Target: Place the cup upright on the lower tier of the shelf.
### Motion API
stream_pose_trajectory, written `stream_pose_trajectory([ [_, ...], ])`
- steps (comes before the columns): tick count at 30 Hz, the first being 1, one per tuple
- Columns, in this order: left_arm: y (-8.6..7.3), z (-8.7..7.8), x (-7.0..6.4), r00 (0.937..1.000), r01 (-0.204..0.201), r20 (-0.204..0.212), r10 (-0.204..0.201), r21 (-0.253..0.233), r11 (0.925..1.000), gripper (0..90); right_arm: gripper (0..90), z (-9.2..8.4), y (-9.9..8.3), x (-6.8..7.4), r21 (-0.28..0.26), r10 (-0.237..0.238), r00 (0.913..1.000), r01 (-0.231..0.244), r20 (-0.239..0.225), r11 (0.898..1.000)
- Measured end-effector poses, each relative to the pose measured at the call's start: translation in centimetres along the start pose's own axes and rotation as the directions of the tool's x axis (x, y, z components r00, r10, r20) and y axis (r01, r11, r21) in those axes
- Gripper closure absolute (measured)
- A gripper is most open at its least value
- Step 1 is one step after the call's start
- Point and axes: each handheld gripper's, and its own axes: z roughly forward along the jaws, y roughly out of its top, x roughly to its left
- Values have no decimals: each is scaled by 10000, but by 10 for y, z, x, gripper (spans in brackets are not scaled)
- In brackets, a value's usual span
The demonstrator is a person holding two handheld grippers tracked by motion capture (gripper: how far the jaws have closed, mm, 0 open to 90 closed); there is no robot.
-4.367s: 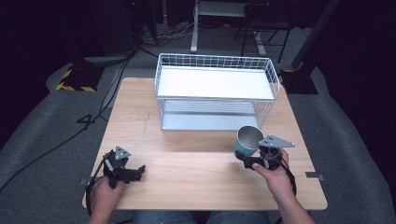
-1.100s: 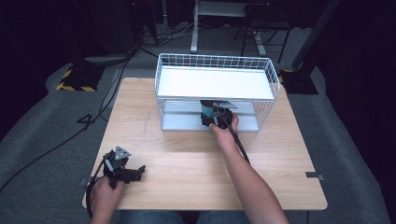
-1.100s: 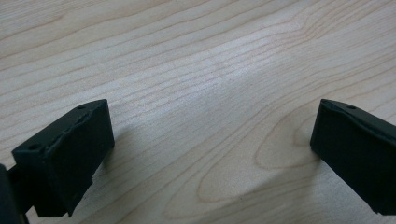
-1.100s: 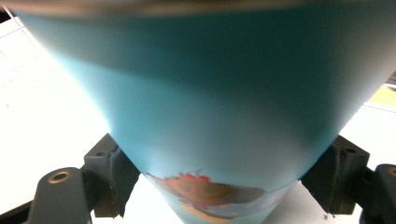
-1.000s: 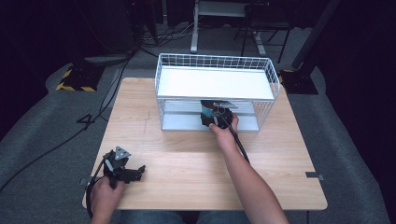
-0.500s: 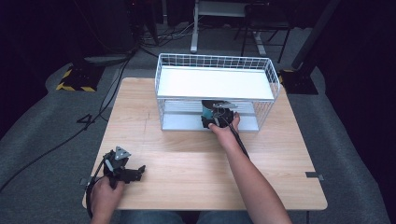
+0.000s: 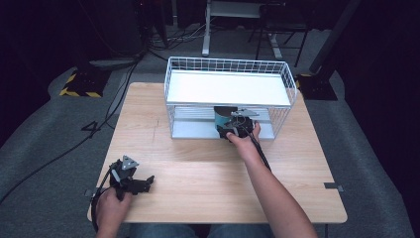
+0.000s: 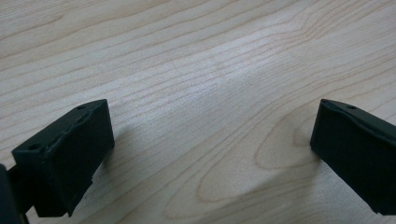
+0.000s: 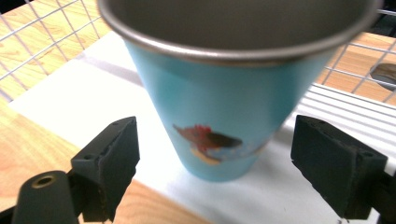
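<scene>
The cup (image 9: 219,88) now stands upright on the lower shelf of the wire rack (image 7: 228,96), near the shelf's front edge and a little right of the rack's middle. A few seconds ago the right gripper (image 7: 236,130) held it above the table's right front, well clear of the rack; since then the arm has carried it in under the white top shelf. In the right gripper view the jaws stand wide apart on either side of the cup with a clear gap to each, so the grip is released and the cup rests on its own base. I'd judge the placing done, with only the pull-back left.

The left gripper (image 7: 130,179) sits low on the table (image 7: 198,168), far from the rack at the front left corner. It has not moved in all this time, and its jaws are spread with bare wood between them.

What hems the right hand in is the rack itself. The top shelf hangs just above the cup's rim and the wire walls close the sides and back. To my eye the way out is straight back towards the person, keeping the jaws wide so neither clips the cup and tips it.
</scene>
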Motion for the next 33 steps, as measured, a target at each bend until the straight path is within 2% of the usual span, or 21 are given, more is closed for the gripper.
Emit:
stream_pose_trajectory([
  [5, 0, 0, 0, 10000, -1, -1, 1, 1, 10000, 0, 158, -16, -3, -5, 0, 289, 9995, -289, -155, 9996],
  [8, 0, 0, 0, 10000, 4, -7, -4, -28, 10000, 0, 158, -22, -4, -7, -15, 307, 9991, -308, -284, 9995],
  [9, 0, 0, -1, 10000, 41, -49, -41, -1, 10000, 0, 158, -30, -4, -10, -1, 202, 9986, -203, -491, 9998],
  [12, -1, -1, -1, 10000, 60, -63, -59, 30, 10000, 0, 158, -37, -4, -11, -69, 117, 9981, -121, -598, 9999],
  [13, -1, -1, -1, 9999, 69, -74, -69, 30, 10000, 0, 158, -46, -6, -12, -64, 3, 9962, -9, -866, 10000],
  [16, -1, -1, -1, 9999, 75, -82, -75, 25, 10000, 0, 158, -52, -8, -13, -67, -140, 9949, 134, -998, 9999],
  [17, -1, -1, -1, 9999, 78, -85, -78, 14, 10000, 0, 157, -62, -10, -14, -103, -319, 9922, 309, -1204, 9995],
  [19, -2, -1, -1, 9999, 101, -96, -101, 17, 9999, 0, 158, -65, -10, -14, -113, -362, 9918, 351, -1222, 9993],
  [21, -2, -1, -1, 9999, 101, -88, -101, 11, 9999, 0, 158, -78, -13, -16, -261, -519, 9890, 487, -1387, 9985],
  [24, -2, -1, -1, 9999, 101, -88, -101, 10, 9999, 0, 158, -86, -15, -16, -292, -572, 9863, 533, -1546, 9982],
  [28, -1, -1, -1, 9999, 101, -87, -101, 8, 9999, 0, 157, -104, -21, -18, -322, -887, 9783, 841, -1875, 9959],
  [30, -1, -1, -1, 9999, 100, -87, -100, 12, 9999, 0, 158, -108, -23, -18, -328, -912, 9773, 865, -1910, 9957],
  [31, -1, -1, -1, 9999, 97, -87, -97, 13, 10000, 0, 158, -116, -26, -19, -389, -1104, 9763, 1049, -1860, 9937],
  [33, -1, -1, -1, 9999, 103, -86, -103, 10, 9999, 0, 158, -124, -29, -21, -463, -1176, 9758, 1109, -1845, 9927],
])
